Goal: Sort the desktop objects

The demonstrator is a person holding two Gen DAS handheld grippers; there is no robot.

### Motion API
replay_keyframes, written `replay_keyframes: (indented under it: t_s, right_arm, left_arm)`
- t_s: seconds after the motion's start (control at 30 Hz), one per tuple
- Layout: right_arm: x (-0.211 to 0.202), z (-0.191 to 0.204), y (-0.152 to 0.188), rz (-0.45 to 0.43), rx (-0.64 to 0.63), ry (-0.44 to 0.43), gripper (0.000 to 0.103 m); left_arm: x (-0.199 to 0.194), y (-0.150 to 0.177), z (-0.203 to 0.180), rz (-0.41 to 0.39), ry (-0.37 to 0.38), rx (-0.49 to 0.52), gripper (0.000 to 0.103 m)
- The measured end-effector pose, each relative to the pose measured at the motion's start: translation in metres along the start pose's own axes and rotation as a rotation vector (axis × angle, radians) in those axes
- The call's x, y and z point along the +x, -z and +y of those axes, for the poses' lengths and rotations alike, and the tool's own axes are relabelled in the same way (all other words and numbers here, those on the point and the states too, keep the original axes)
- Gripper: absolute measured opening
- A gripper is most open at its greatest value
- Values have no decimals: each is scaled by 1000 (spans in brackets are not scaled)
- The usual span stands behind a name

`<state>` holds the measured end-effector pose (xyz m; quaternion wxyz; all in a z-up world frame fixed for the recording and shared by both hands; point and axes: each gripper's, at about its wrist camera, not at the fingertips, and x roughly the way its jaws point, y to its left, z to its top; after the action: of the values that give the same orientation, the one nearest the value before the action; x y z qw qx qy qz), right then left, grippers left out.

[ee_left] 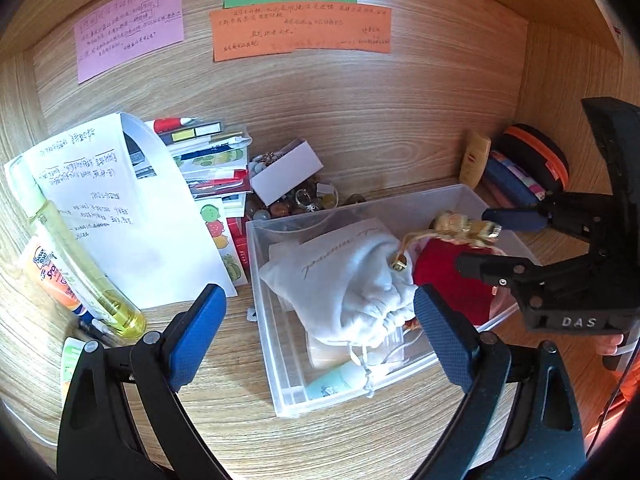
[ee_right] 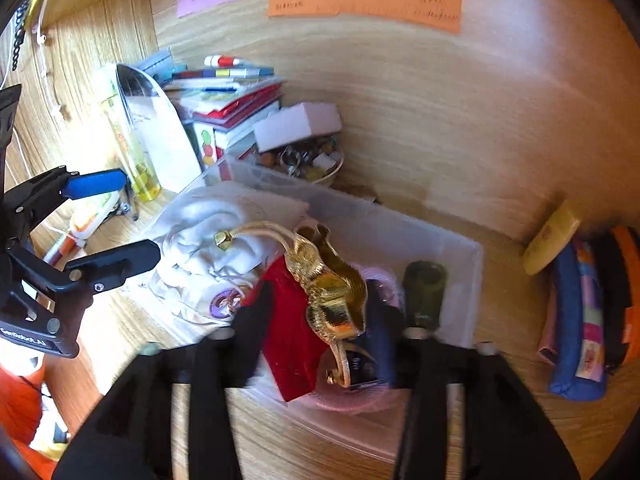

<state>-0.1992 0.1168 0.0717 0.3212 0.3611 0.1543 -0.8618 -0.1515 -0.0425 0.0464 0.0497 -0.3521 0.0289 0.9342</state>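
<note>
The left gripper (ee_left: 316, 336) hangs with jaws released over the clear plastic bin (ee_left: 264, 320) on the wooden bench, nothing between them. In the bin a white drawstring pouch (ee_left: 352, 280) lies against a red velvet pouch (ee_right: 292, 320) with a gold top. The right gripper (ee_right: 320, 328) (blurred) straddles the red pouch's gold top, jaws released and not pressing. A pencil case (ee_right: 572, 320) lies near the bench's back right corner.
</note>
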Motion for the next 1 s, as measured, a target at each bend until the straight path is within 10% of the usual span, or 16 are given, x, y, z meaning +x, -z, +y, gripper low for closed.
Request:
replay_keyframes:
  t_s: [1.0]
  right_arm:
    - [-84, 13, 41, -192, 21, 188, 88]
  left_arm:
    - [-41, 22, -22, -116, -117, -67, 96]
